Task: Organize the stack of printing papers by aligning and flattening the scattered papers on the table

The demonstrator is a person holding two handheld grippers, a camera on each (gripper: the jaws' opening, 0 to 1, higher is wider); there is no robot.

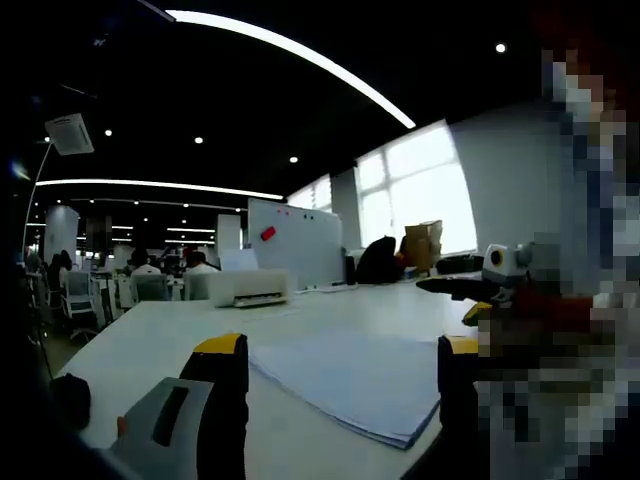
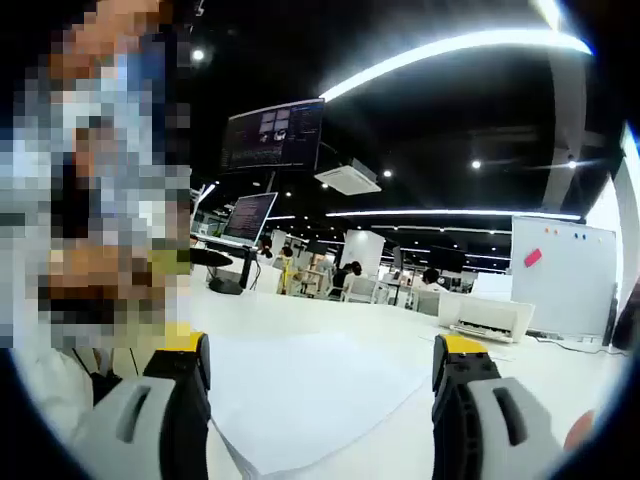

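on white table (image 1: 330,305), paper stack (image 1: 345,380), both grippers' fingers apart

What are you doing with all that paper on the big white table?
A person holds a gripper in each hand over a stack of printing paper on the white table. The left gripper and the right gripper are both open, with the paper lying between their fingers, and neither has grabbed it. The sheets look slightly fanned at the edges, not squared up yet. A white machine, perhaps a printer, sits farther back.
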